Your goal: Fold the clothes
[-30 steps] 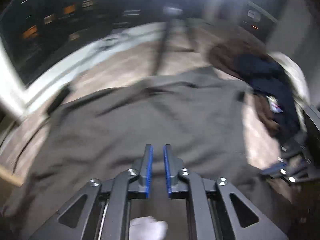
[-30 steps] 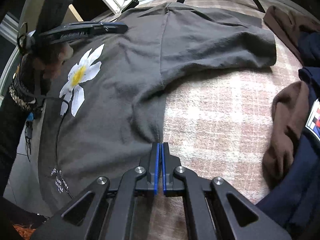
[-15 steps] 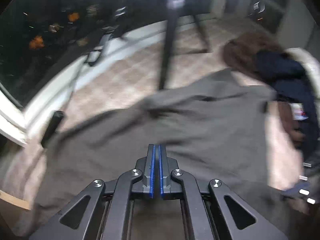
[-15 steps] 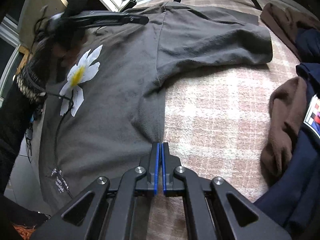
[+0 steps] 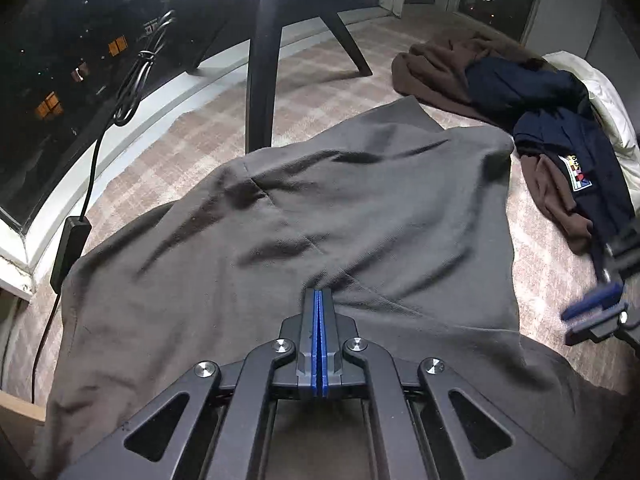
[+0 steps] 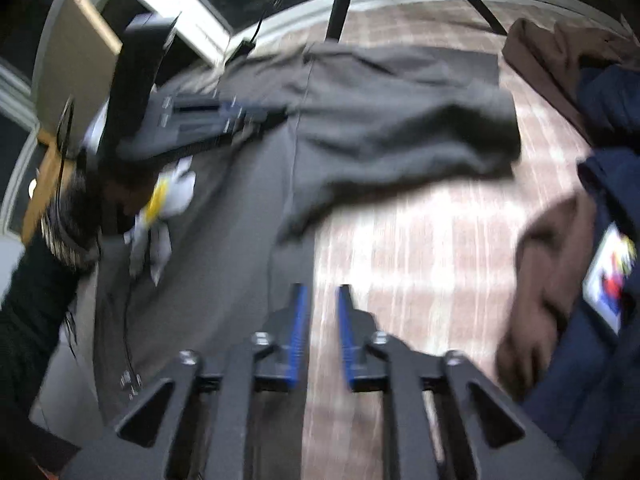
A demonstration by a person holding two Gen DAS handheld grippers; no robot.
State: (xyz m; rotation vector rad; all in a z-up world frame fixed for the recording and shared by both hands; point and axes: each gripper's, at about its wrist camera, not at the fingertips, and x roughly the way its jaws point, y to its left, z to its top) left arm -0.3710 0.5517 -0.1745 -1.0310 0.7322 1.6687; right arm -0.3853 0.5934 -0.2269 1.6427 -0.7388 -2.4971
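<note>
The grey shirt [image 5: 360, 208] looks soft and limp — left tongs [image 5: 319, 300] seemingly pinch a fold; right tongs [image 6: 320, 300] spread beside its hem — best gripped at edges.

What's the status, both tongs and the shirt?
Left tongs shut on grey shirt. Right tongs open, clear of it. Brown and navy clothes piled alongside.
</note>
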